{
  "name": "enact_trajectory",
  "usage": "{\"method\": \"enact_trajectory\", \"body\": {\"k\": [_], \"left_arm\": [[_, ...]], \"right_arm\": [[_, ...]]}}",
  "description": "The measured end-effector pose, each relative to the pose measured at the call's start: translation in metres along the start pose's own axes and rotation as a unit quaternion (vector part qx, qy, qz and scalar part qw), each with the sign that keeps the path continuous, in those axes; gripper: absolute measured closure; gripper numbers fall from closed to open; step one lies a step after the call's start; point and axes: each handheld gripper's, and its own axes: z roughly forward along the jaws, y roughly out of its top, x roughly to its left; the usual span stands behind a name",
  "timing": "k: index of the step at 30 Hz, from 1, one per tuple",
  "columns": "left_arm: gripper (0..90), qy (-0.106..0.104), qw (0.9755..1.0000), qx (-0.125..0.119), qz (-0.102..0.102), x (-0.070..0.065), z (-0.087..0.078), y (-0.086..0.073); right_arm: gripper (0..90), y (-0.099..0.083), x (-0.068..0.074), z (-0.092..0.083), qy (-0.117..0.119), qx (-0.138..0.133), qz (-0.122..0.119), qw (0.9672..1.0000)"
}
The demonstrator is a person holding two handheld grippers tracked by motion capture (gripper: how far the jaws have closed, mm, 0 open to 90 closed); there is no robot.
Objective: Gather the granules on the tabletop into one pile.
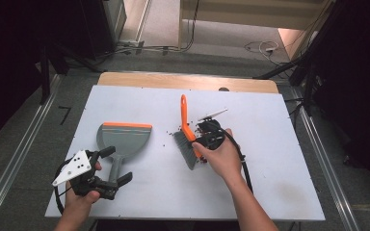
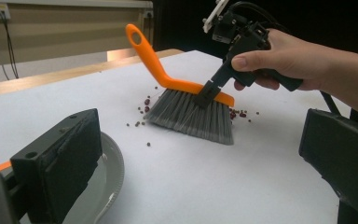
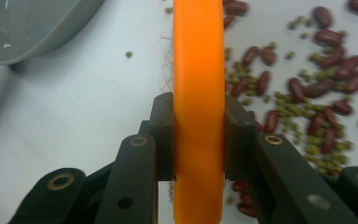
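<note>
Right gripper (image 1: pixel 206 139): clamped tight on the orange back of the brush, both pads pressed flat against its sides; held in a hand at centre-right of the table.
Left gripper (image 1: pixel 112 169): jaws wide apart, straddling the dustpan's grey handle without pressing it; held near the table's near-left edge, with its grey three-cornered plate on top.
Brush (image 1: pixel 188 134): orange handle rising toward the far side, grey bristles (image 2: pixel 191 114) splayed down onto the white table top, just right of centre.
Dustpan (image 1: pixel 123 139): grey with an orange lip, lying flat on the left half, mouth facing far, handle pointing near; well apart from the brush.
Beans (image 3: pixel 303 93): dark red beans mixed with small green ones, scattered on the surface beside and around the bristles; a few strays lying between brush and dustpan.
Table (image 1: pixel 270 183): white sheet over a wooden top, bare across the near-right corner.
Surroundings: grey floor with metal rails on both sides, cables trailing at the far end.
</note>
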Motion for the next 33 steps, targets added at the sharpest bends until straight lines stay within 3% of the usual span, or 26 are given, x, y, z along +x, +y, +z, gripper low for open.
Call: {"method": "enact_trajectory", "body": {"k": [5,8,12,16,20,25,29,31,33], "left_arm": [[0.0,-0.001,1.0000,0.002,0.000,0.000,0.002,0.000],[0.0,-0.003,1.0000,0.003,0.000,0.000,0.003,0.000],[0.0,-0.003,1.0000,0.003,0.000,0.000,0.004,0.000],[0.0,-0.003,1.0000,0.003,0.001,-0.001,0.003,0.000],[0.0,-0.002,1.0000,0.000,-0.001,0.000,0.001,0.000],[0.0,-0.002,1.0000,-0.002,-0.003,0.001,-0.001,0.000],[0.0,-0.001,1.0000,-0.003,-0.004,0.002,-0.001,0.000],[0.0,-0.001,1.0000,-0.003,-0.004,0.002,-0.001,0.000],[0.0,-0.001,1.0000,-0.002,-0.004,0.002,-0.001,0.000]], "right_arm": [[68.5,-0.003,-0.013,-0.008,-0.008,-0.009,0.014,0.9998],[68.5,-0.002,-0.011,-0.014,-0.006,-0.020,0.015,0.9997],[68.5,0.006,0.006,-0.015,0.015,-0.027,0.001,0.9995],[68.5,0.018,0.027,-0.001,0.030,-0.023,-0.001,0.9993],[68.5,0.029,0.041,0.014,0.043,-0.025,0.023,0.9985],[68.5,0.040,0.045,0.027,0.071,-0.025,0.055,0.9956],[68.5,0.043,0.046,0.037,0.052,-0.017,0.056,0.9969],[68.5,0.043,0.042,0.042,0.030,-0.014,0.058,0.9978],[68.5,0.042,0.036,0.042,0.029,-0.014,0.066,0.9973]]}}
